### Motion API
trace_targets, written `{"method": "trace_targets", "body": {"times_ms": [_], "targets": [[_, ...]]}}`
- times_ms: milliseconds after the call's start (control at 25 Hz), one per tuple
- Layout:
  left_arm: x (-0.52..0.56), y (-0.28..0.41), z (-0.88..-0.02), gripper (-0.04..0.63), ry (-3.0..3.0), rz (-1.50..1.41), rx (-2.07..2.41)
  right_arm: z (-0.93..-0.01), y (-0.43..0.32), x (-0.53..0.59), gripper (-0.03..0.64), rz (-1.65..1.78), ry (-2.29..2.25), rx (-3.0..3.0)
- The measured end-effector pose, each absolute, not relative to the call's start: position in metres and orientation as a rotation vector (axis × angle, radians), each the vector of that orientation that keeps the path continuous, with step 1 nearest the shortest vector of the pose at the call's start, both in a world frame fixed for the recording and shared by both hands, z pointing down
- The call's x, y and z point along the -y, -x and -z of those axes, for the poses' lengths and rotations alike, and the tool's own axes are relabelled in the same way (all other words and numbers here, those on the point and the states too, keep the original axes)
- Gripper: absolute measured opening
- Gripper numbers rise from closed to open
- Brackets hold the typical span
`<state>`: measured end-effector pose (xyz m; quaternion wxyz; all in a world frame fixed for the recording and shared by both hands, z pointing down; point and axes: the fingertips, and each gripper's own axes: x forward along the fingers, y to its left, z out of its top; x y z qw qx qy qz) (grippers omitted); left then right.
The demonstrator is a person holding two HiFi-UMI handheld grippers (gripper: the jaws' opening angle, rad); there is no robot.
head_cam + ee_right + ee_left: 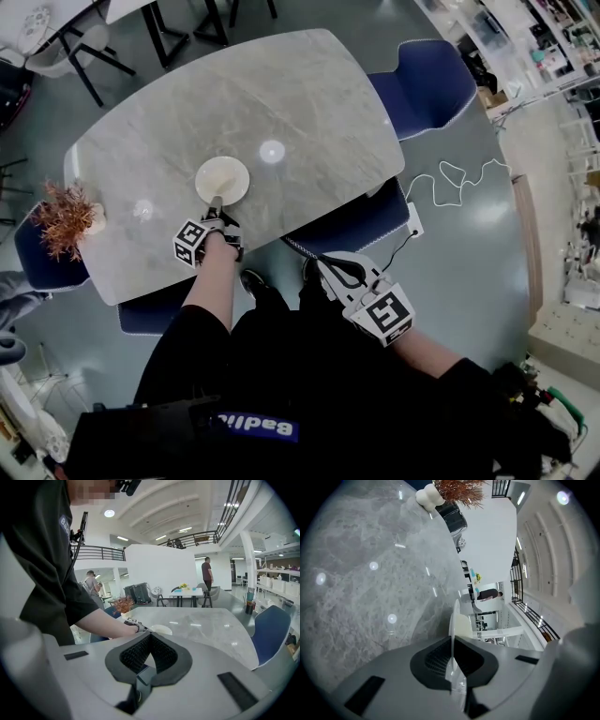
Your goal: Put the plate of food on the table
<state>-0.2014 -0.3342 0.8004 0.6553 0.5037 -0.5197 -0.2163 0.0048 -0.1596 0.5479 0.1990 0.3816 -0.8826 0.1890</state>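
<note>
Left hand-held gripper is clamped on the near rim of the plate. The left gripper view shows the jaws closed with the pale rim pinched edge-on between them, and the plate sticks out past the tips. The plate is at centre-left of the head view, over the grey marble bench and near its lower edge. Can't tell if it rests on the surface or sits just above it. The plate's face reads cream and plain, and any food on it is too small to make out. In the right gripper view the plate shows as a small pale disc at frame centre, just beyond the bare forearm that reaches in from the left. Right hand-held gripper is at lower centre-right of the head view, off the bench and over the dark clothing, well apart from the plate. Its own view shows the jaws closed together with nothing between them. A dried reddish plant in a white vase stands at the bench's left end. It sits at the top of the left gripper view and left of centre in the right gripper view. A blue chair is at upper right beside the bench. A white cable lies looped on the floor at right.
</note>
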Motion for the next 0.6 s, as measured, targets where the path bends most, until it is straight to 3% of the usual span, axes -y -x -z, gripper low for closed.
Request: {"method": "trace_targets", "body": {"times_ms": [440, 600], "targets": [[0.335, 0.196, -0.811, 0.015, -1.142, 0.379, 1.228, -0.54, -0.027, 0.161, 0.009, -0.539, -1.086, 2.461], [0.338, 0.195, -0.812, 0.065, -1.189, 0.254, 1.258, -0.541, -0.039, 0.167, 0.009, -0.523, -1.142, 2.458]]}}
